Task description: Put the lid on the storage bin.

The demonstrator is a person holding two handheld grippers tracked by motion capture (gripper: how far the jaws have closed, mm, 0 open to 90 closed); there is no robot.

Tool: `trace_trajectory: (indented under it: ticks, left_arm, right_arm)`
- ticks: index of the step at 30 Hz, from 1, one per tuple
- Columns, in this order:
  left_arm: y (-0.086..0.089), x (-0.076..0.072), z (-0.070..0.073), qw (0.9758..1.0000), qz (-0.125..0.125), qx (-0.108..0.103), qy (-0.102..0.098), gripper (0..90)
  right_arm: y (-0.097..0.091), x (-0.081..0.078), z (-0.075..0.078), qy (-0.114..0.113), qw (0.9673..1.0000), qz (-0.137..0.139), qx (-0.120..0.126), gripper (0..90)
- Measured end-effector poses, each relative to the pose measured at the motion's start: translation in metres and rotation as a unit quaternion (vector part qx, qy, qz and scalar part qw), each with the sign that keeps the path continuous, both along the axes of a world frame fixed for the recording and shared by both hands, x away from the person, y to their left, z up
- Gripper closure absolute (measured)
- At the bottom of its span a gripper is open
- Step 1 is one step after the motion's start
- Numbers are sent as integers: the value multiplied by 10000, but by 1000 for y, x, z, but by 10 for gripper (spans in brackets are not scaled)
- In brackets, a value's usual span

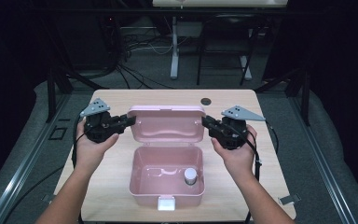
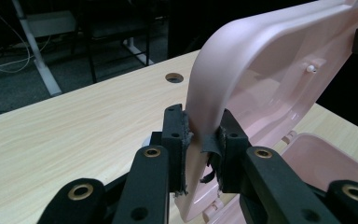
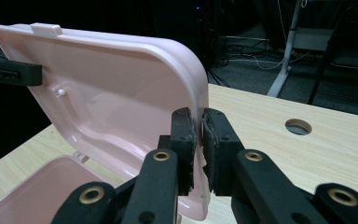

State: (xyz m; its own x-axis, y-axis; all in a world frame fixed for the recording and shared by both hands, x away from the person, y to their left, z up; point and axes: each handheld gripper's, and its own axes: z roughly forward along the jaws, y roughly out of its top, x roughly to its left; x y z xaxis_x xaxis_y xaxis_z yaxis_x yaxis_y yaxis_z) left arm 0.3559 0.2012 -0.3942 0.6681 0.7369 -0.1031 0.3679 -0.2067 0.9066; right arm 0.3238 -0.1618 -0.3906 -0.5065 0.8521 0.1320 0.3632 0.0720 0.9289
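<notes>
Both hand-held grippers clamp the raised lid (image 1: pixel 166 123) of a pink box (image 1: pixel 166 179) at frame centre: left gripper (image 1: pixel 129 120) on its left edge, right gripper (image 1: pixel 206 122) on its right, likely steadying it upright. Inside sits a small white bottle (image 1: pixel 190 176).

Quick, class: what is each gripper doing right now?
Left gripper: jaws closed on the left edge of the pink lid.
Right gripper: jaws closed on the lid's right edge.
</notes>
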Motion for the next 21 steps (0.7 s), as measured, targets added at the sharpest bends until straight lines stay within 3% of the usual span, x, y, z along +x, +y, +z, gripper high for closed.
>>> trace_trajectory:
  ticks: [11, 21]
  left_arm:
    - [2, -10, -1, 9999, -19, -121, 72, 750]
    - [3, -19, 0, 9999, -81, -56, 50, 740]
  right_arm:
    - [0, -11, -1, 13, 9999, 76, -120, 826]
    - [-3, -20, -6, 47, 9998, 172, -63, 823]
